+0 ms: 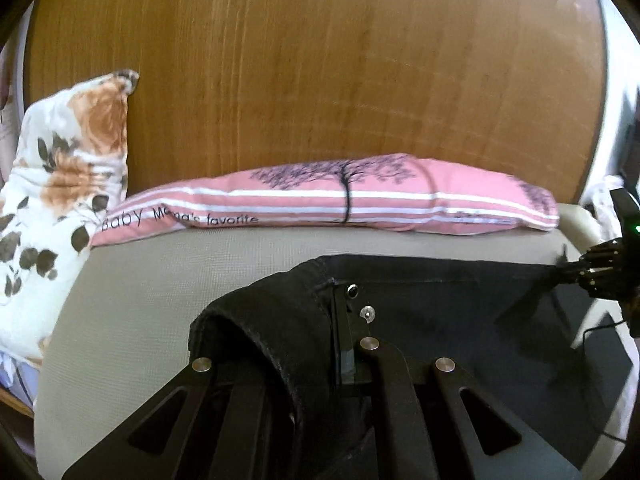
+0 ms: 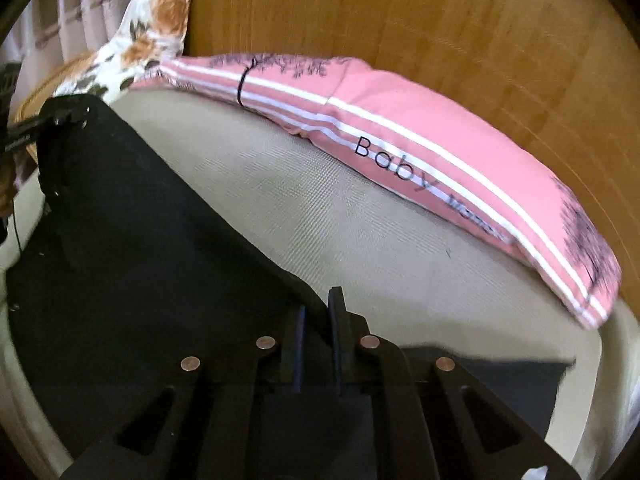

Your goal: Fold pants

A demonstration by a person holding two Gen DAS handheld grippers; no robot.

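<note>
Both grippers (image 1: 320,340) (image 2: 316,340) clamp the black pants' (image 2: 132,240) edge.

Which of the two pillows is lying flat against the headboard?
The pink striped pillow printed with "Baby" lies flat; the floral pillow stands propped upright at the left.

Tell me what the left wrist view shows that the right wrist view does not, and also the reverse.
Only the left wrist view shows the metal button at the waistband of the black pants and the full print "Baby Mama's favorite" on the pink pillow. Only the right wrist view shows the curtain at the upper left. Both show the black pants, the pink pillow, the flowered pillow, the beige mattress and the wooden headboard. The left hand-held gripper and the right hand-held gripper each pinch the pants.
</note>
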